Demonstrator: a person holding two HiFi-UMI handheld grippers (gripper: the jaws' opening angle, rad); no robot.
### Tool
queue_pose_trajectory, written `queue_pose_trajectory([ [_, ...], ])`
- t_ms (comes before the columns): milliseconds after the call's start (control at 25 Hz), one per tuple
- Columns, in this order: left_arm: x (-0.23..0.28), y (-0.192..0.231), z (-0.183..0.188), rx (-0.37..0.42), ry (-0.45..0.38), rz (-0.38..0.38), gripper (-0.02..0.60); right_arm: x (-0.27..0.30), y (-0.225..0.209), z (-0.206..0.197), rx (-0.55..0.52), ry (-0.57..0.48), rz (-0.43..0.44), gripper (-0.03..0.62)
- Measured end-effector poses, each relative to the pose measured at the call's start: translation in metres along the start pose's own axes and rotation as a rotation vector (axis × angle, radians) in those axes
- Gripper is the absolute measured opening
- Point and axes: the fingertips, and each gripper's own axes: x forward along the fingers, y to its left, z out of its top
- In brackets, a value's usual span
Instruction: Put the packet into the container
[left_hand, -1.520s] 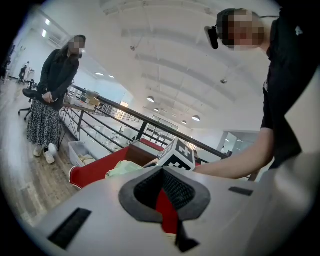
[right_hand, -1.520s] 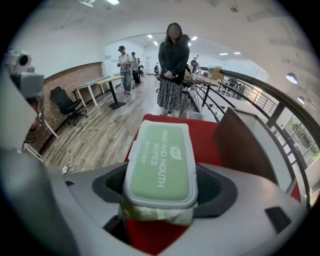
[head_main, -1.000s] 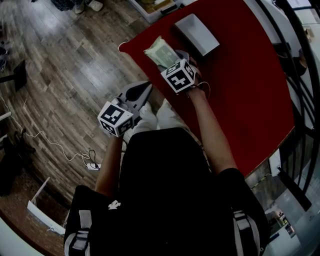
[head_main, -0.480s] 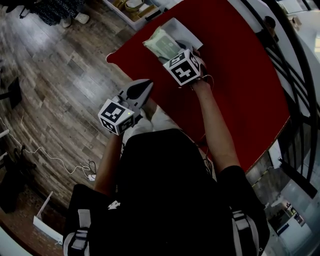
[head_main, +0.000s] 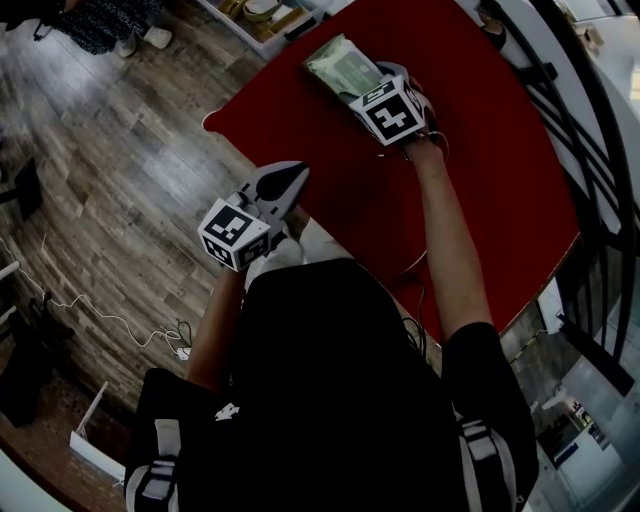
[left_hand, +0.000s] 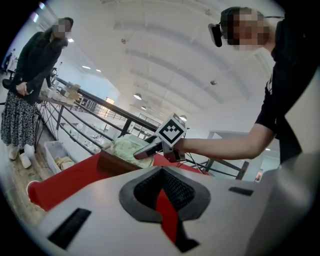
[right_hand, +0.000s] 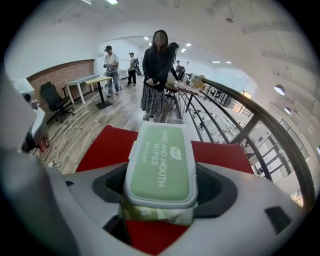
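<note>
A pale green wipes packet (right_hand: 160, 160) with a white-rimmed lid sits between the jaws of my right gripper (right_hand: 162, 190), which is shut on it. In the head view this gripper (head_main: 378, 82) holds the packet (head_main: 340, 62) over the far end of the red table (head_main: 480, 180). The left gripper view shows the packet (left_hand: 129, 148) just above a dark-walled container (left_hand: 116, 164). The head view does not show the container. My left gripper (head_main: 290, 178) hangs off the table's near left edge, its jaws shut on nothing.
A black railing (head_main: 590, 150) runs along the table's right side. A white crate (head_main: 265, 20) stands on the wooden floor beyond the table's far corner. A person in a long skirt (right_hand: 156, 75) stands just past the far end. A cable (head_main: 120, 300) lies on the floor at left.
My right gripper has carried the packet farther across the table, up the picture. The white container seen beside the packet earlier no longer shows. The left gripper has shifted only a little.
</note>
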Motion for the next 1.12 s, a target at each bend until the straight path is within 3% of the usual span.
queue_pose_trajectory([
  [280,0.006,0.004,-0.004,-0.013,0.023,0.036,0.005,0.018,-0.018,0.004,-0.042,0.023,0.027,0.388],
  [880,-0.006,0.013,-0.001,-0.038,0.000,0.088,0.005,0.050,-0.014,-0.017,-0.003,0.054,0.084,0.388],
  [1120,-0.008,0.019,-0.004,-0.042,0.010,0.106,0.005,0.053,-0.014,-0.016,0.018,0.014,0.094,0.388],
])
